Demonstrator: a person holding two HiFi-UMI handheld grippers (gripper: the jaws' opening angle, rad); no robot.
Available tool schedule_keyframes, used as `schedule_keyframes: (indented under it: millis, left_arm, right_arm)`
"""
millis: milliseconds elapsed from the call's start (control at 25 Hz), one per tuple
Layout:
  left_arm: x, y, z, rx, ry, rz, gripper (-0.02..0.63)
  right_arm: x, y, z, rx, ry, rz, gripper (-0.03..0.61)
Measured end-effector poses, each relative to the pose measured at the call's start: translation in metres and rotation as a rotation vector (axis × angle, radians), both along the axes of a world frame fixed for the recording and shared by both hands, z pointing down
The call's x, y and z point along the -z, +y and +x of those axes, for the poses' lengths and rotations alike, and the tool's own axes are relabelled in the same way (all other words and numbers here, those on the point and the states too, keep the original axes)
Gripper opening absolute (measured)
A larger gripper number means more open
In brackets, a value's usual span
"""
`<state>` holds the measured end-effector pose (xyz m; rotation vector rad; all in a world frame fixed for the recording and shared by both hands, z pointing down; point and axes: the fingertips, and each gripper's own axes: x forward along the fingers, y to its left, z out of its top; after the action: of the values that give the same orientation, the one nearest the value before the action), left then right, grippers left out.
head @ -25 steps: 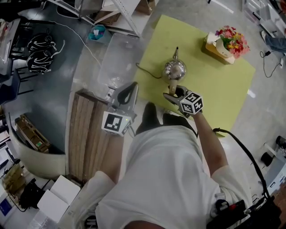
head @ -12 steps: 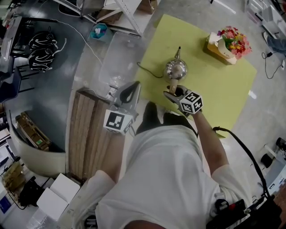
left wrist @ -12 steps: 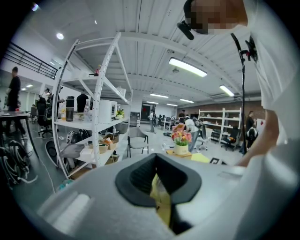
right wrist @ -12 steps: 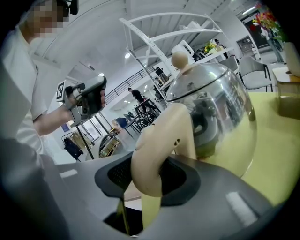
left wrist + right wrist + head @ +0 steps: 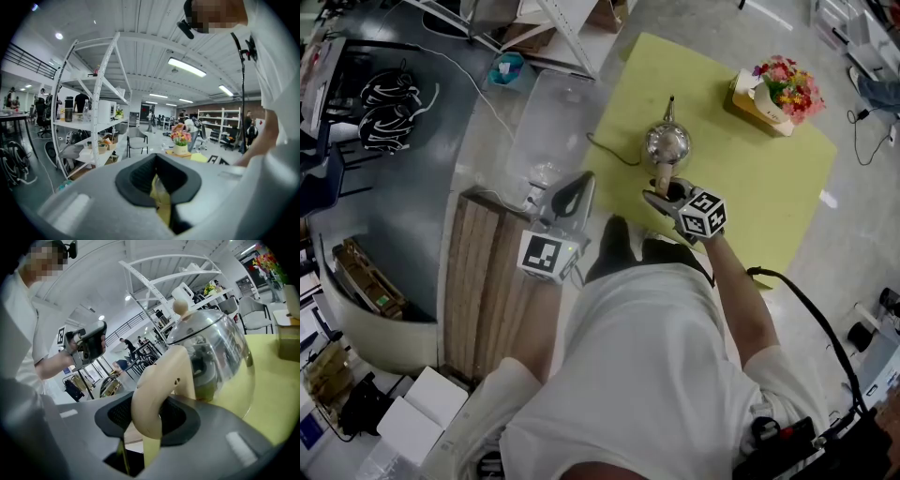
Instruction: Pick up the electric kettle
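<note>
We stand on a grey concrete floor (image 5: 478, 169) with a yellow-green mat (image 5: 750, 178) spread ahead. White shelving (image 5: 567, 33) stands at eleven o'clock and a slatted wooden bench (image 5: 483, 272) lies at eight. At one o'clock, on the mat's far corner, a tan box (image 5: 755, 108) holds flowers (image 5: 786, 84). A clear plastic tub (image 5: 548, 122) sits off the mat at ten – contents unclear. The electric kettle (image 5: 667, 145) stands mid-mat. Our right gripper (image 5: 147, 416) has just been closing and clamps its cream handle (image 5: 159, 390). Our left gripper (image 5: 157, 180) – jaws apart, empty – hangs at nine o'clock of it.
</note>
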<state>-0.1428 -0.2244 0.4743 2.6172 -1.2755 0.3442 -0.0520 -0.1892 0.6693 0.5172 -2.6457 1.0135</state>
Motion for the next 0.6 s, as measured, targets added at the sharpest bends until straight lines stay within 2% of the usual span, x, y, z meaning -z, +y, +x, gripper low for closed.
schedule_keyframes:
  millis: [600]
  left_arm:
    - [-0.001, -0.003, -0.007, 0.005, -0.001, -0.001, 0.003]
  right_arm:
    - [0.018, -0.009, -0.003, -0.018, -0.054, 0.003, 0.146]
